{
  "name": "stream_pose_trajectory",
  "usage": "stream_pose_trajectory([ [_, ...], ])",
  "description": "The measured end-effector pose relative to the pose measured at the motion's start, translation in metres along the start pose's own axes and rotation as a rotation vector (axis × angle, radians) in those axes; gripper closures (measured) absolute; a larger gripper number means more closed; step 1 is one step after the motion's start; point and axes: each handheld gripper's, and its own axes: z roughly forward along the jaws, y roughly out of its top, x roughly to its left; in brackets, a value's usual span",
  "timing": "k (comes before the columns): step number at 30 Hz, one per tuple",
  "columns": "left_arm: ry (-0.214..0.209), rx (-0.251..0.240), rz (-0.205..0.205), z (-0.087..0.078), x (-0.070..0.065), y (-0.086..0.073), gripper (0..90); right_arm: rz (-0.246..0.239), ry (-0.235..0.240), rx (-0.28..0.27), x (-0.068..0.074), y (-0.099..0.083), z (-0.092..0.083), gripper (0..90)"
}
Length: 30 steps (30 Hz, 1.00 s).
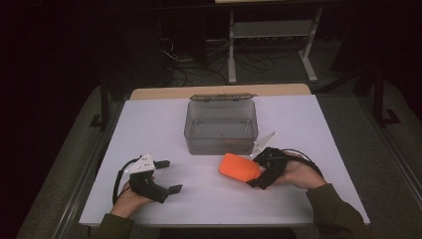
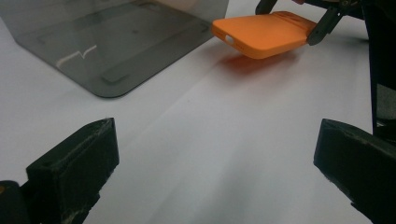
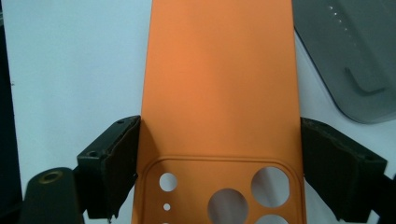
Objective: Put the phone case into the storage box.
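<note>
Orange phone case (image 1: 240, 167) sits clamped in my right gripper (image 1: 260, 172), held by its camera end, with the rest of it jutting out to my left over the table (image 1: 149, 119). In the right gripper view the case (image 3: 219, 84) runs straight up the middle, back side toward the camera, round camera holes at the bottom, and both black jaws press against its long edges. In the left gripper view the case (image 2: 264, 35) shows beyond my jaws, tilted, its free end low near the white surface and casting an orange glow beneath it; I cannot tell whether it touches.

My right hand (image 1: 298, 172) lies low at the right of the table, forearm in a green sleeve (image 1: 336, 211) coming in from the bottom corner, wrist turned so the gripper points left and slightly toward me. The case lies just in front of the box (image 1: 221, 127), a clear grey bin with its lid (image 1: 222, 97) tipped open at the back, and is apart from it.

My left hand (image 1: 130, 196) rests near the front left of the table, wrapped around the left gripper (image 1: 169, 176), which points right toward the case. Its jaws stand wide apart with nothing between them but bare white tabletop (image 2: 210, 149). The two grippers are well apart, the case lying between them, nearer my right side.
</note>
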Motion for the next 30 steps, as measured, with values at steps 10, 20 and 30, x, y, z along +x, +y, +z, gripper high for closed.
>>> stream_pose_trajectory([
  [10,0.006,-0.01,-0.001,-0.001,0.0,0.001,0.0,-0.01,0.004,-0.006,0.002,0.01,-0.008,15.5],
  [20,0.008,-0.016,0.005,-0.001,0.001,0.001,0.0,-0.024,0.012,-0.004,0.002,0.024,-0.008,15.5],
  [30,0.032,-0.028,0.03,0.0,0.0,0.0,0.0,-0.03,0.019,0.006,-0.001,0.024,-0.001,15.4],
])
